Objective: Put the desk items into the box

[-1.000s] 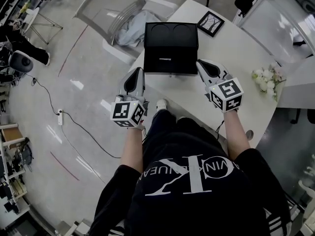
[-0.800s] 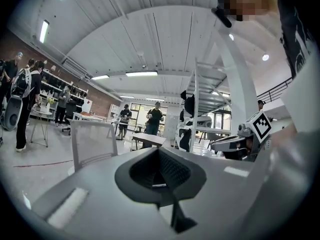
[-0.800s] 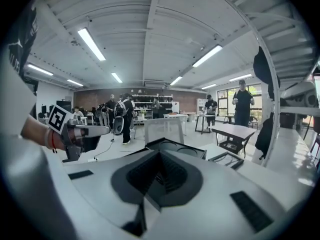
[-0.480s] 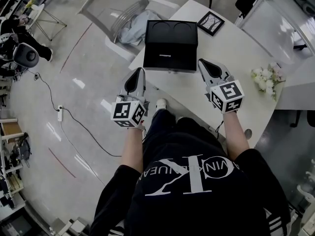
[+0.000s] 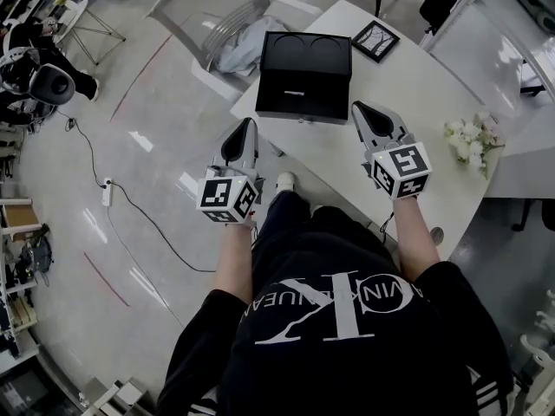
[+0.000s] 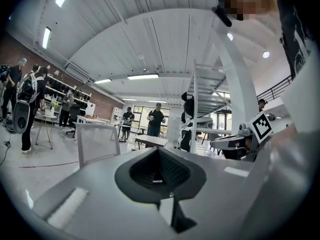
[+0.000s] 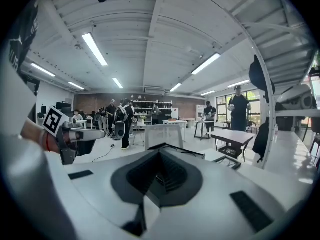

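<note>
A black box [image 5: 305,76] with two round outlines on its top stands at the near corner of the white desk [image 5: 408,102]. A black-framed picture [image 5: 375,40] lies just behind it to the right. My left gripper [image 5: 246,123] hovers off the desk's front edge, left of the box, shut and holding nothing. Over the desk, right of the box, my right gripper [image 5: 358,106] is also shut and empty. The left gripper view has its jaws [image 6: 159,150] pressed together and pointing level across the room. The right gripper view likewise has its jaws [image 7: 160,152] closed.
A bunch of white flowers [image 5: 473,137] sits at the desk's right edge. A grey chair [image 5: 208,11] with cloth on it stands behind the box's left side. A cable and power strip [image 5: 107,193] lie on the floor at left. People stand far off.
The head view has shifted a little, so the box and desk sit slightly higher and to the right. Both grippers stay shut and almost still beside the box.
</note>
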`<state>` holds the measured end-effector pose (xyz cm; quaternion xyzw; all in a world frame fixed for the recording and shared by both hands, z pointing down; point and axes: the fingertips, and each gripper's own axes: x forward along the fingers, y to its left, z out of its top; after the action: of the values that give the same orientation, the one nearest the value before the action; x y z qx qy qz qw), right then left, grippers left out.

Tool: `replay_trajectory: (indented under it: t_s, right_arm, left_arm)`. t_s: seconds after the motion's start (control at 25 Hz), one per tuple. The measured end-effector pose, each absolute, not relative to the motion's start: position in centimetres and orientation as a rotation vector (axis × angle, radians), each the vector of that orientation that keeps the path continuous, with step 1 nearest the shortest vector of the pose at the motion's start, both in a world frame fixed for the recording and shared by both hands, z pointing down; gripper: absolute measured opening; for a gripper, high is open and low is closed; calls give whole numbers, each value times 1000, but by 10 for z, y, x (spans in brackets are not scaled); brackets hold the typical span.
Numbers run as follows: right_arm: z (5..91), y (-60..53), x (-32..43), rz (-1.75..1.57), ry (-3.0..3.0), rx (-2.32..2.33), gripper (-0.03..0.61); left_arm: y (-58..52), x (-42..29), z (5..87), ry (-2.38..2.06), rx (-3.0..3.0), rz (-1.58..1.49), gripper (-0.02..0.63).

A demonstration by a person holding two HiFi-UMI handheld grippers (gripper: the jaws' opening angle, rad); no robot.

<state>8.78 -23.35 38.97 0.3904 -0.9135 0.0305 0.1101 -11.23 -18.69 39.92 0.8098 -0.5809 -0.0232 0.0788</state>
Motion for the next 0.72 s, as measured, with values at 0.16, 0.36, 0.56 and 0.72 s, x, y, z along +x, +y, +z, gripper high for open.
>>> replay_trajectory:
  t_s: [0.16, 0.36, 0.56, 0.72]
  right_arm:
    - [389, -229, 87, 87, -2688, 1144, 14]
    - [386, -225, 85, 72, -2693, 1139, 13]
    - [386, -224, 87, 65, -2692, 1153, 12]
    - [385, -223, 88, 64, -2694, 1163, 12]
  left_arm:
    - [-181, -115, 398, -1751, 2420, -72, 9]
    - [-176, -117, 396, -1758, 2418, -74, 9]
    - [-174, -119, 396, -1764, 2418, -76, 9]
    - [-173, -120, 397, -1767, 2416, -77, 11]
